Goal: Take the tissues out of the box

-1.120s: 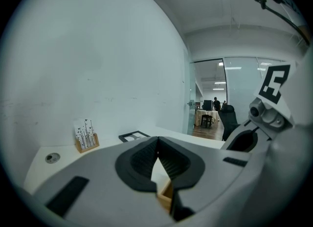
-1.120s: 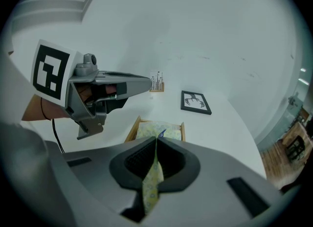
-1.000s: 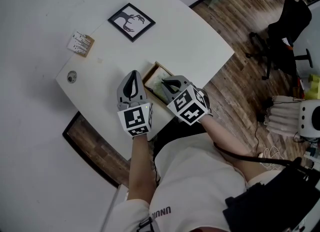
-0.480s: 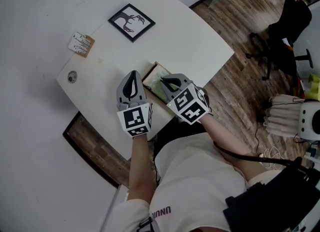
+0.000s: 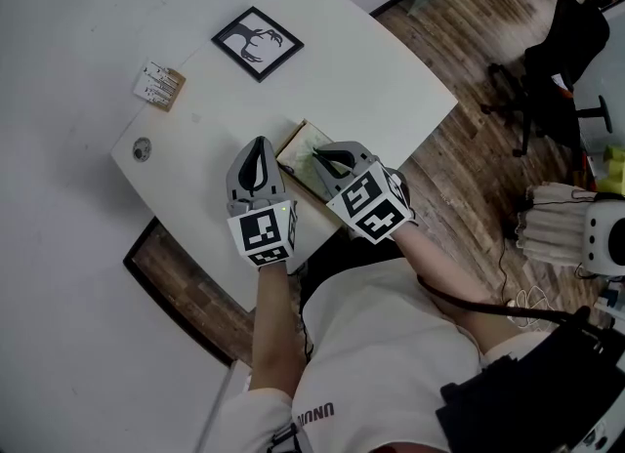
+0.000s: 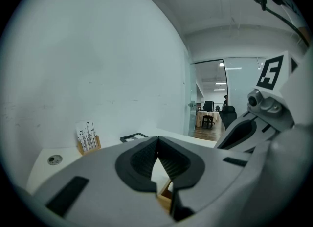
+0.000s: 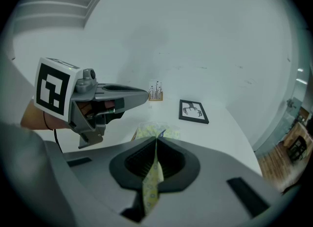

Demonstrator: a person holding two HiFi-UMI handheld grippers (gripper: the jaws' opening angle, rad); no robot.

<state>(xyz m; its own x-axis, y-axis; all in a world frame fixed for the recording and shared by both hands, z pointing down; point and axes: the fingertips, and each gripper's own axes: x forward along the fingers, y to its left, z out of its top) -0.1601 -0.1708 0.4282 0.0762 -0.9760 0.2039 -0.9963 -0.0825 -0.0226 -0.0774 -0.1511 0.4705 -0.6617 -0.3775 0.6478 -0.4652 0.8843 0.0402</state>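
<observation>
A wooden tissue box (image 5: pixel 297 145) sits near the front edge of the white table (image 5: pixel 371 70); the top of its pale yellow-green tissues (image 7: pixel 152 131) shows just beyond my right jaws. My right gripper (image 5: pixel 316 156) hangs over the box, shut on a patterned yellow-green tissue (image 7: pixel 151 183) that trails down between its pads. My left gripper (image 5: pixel 260 143) is beside the box on its left, shut with nothing in it. In the left gripper view its pads meet at the tip (image 6: pixel 157 141), and a corner of the box (image 6: pixel 165 200) shows below.
A framed black-and-white picture (image 5: pixel 257 42) lies at the table's far side. A small wooden card holder (image 5: pixel 157 85) and a round grommet (image 5: pixel 142 149) are at the left. The table's curved edge (image 5: pixel 430 124) drops to a wood floor with an office chair (image 5: pixel 547 70).
Both grippers have crept a little farther forward over the table. The right gripper stays shut on the tissue, and the box has not moved.
</observation>
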